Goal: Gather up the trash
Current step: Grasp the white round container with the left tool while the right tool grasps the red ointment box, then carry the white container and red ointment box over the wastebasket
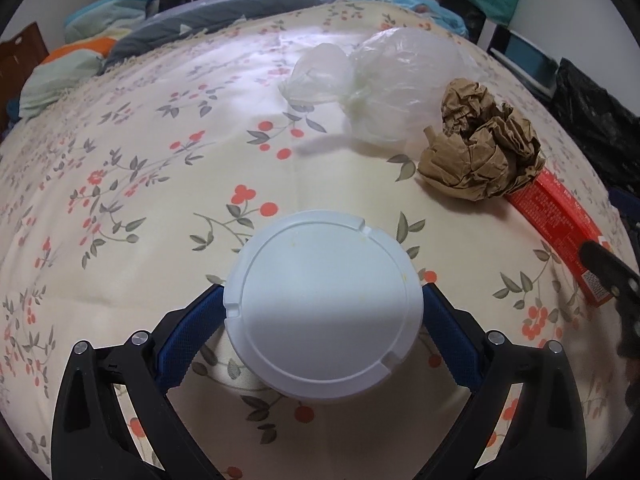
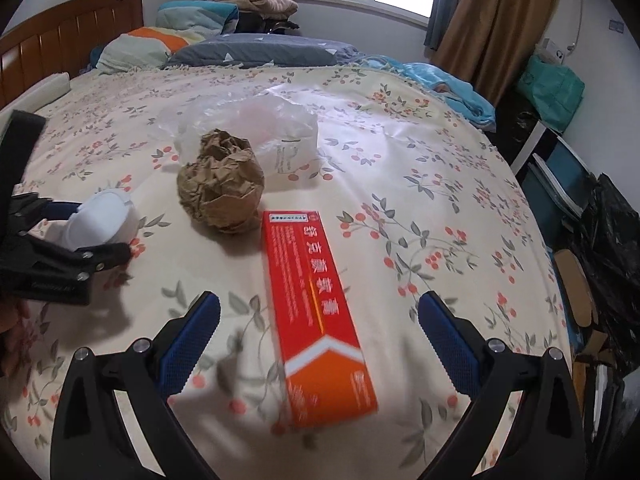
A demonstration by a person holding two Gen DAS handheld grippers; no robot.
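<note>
A bed [image 2: 400,168] with a floral cover fills both views. At upper centre of the right wrist view lies a clear plastic bag [image 2: 276,132], a crumpled brown paper ball [image 2: 222,192] touching its near side. A red box [image 2: 316,312] lies at centre between the spread-apart fingers of the right tool [image 2: 319,320]. At lower centre of the left wrist view, the left tool [image 1: 323,312] is clamped on a white round container [image 1: 320,312].

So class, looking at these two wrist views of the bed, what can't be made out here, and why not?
- White lidded container, left view: its body hides under its lid.
- Red box, left view: far end covered by the crumpled brown paper.
- Red box, right view: small print blurred.
- Clear plastic bags, right view: contents unreadable; partly behind the paper.
</note>
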